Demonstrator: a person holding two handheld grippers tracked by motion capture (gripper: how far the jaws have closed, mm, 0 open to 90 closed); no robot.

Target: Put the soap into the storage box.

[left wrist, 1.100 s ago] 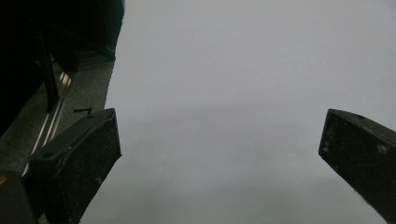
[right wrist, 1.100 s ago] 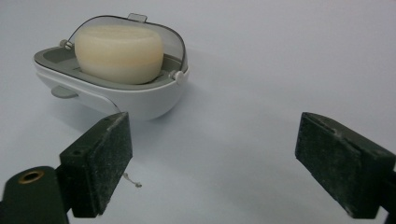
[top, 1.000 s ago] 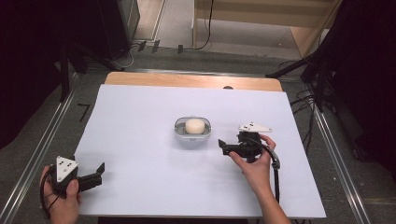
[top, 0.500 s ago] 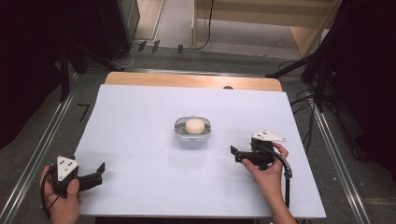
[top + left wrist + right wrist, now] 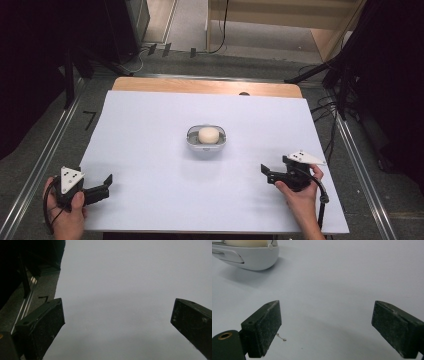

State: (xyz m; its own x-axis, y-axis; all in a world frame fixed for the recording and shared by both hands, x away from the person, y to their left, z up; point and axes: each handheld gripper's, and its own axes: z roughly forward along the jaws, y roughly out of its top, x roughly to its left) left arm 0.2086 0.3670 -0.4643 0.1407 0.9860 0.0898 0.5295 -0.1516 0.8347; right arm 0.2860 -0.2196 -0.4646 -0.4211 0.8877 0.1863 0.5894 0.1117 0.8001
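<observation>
A small pale grey oval bowl [image 5: 207, 139] with a rounded cream-coloured lump [image 5: 208, 134] resting inside it sits near the middle of the white-covered tabletop [image 5: 150, 125], well apart from both hands. The right gripper [image 5: 267, 173] lies at the near right, its fingers [image 5: 265, 170] spread wide with nothing between them and pointing left across the tabletop; from them the bowl lies to the left and farther away. In the right gripper view the bowl's rim and side [image 5: 249, 258] sit at the upper left corner, off the line between the two black pads [image 5: 268, 327], so the fingers are not aimed straight at it and would have to swing toward that side to bracket it. The left gripper [image 5: 105, 182] rests at the near left corner, its fingers [image 5: 106, 180] also apart and empty, pointing right and slightly away; its own view looks over bare white surface [image 5: 120, 290] and the tabletop's left edge. Judged from the high view, the right gripper is the nearer of the two to the bowl. The bowl's long axis runs left to right, so a grasp across its short width would seem to call for fingers approaching from the side, much as the right gripper is already oriented.
</observation>
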